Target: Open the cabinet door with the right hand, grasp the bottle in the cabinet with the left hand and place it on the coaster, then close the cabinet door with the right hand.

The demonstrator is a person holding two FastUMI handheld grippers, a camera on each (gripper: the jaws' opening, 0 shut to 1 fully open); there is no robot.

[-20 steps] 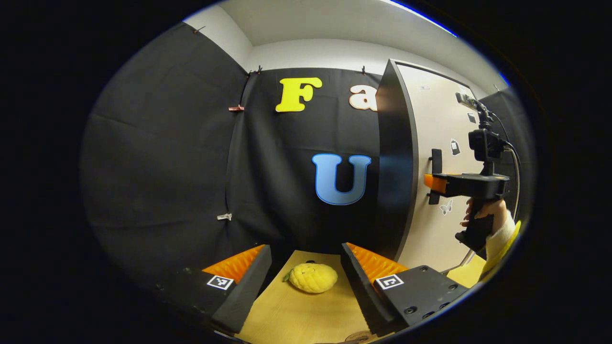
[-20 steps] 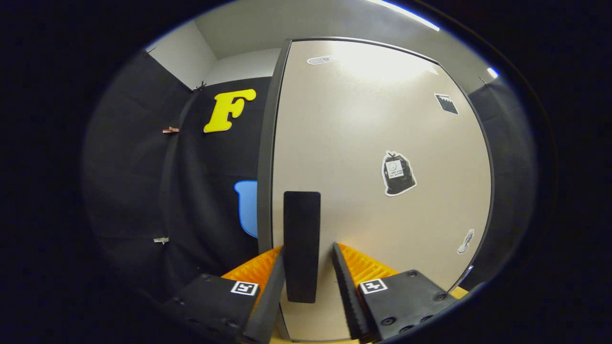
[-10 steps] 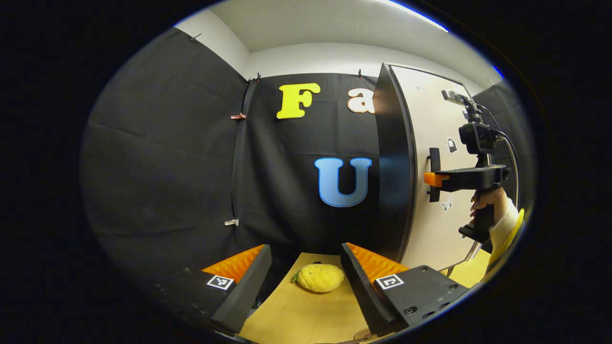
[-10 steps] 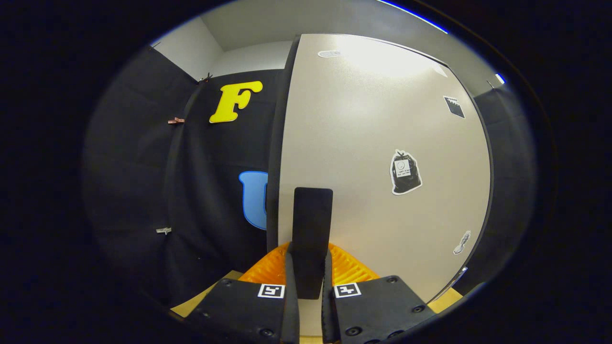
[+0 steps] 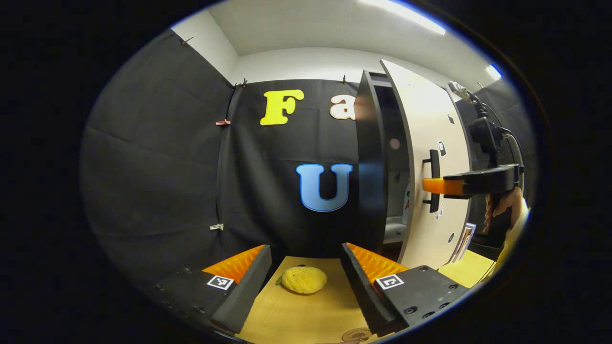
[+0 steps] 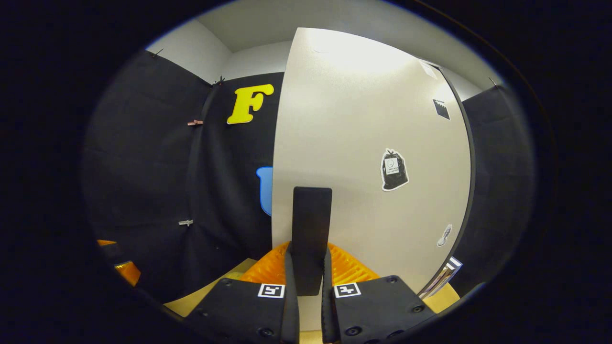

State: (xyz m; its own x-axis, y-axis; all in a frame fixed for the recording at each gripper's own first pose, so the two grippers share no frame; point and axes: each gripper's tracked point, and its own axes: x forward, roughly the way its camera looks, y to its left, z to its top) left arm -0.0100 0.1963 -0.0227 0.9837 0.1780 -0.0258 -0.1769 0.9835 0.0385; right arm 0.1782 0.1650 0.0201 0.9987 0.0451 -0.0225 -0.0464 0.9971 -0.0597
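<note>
The cabinet (image 5: 370,162) stands at the right with its pale door (image 5: 430,119) swung partly out. My right gripper (image 6: 309,255) is shut on the door's black vertical handle (image 6: 311,215); the left gripper view shows the same gripper (image 5: 432,185) at the handle (image 5: 434,165), held by a hand (image 5: 507,205). Through the gap the inside is dark, and a pale shape (image 5: 406,204) there is too small to identify. My left gripper (image 5: 306,251) is open over the wooden table (image 5: 306,315) with nothing between its fingers. A round coaster edge (image 5: 356,334) peeks in at the bottom.
A yellow lemon-shaped toy (image 5: 303,279) lies on the table between and beyond my left fingers. Stickers (image 6: 394,169) dot the door front. Black cloth walls close the booth behind and to the left. A part of the left gripper (image 6: 119,267) shows low at the left.
My right gripper closed on the handle and pulled; the door went from shut to partly open, baring the dark interior. My left gripper stayed open over the table.
</note>
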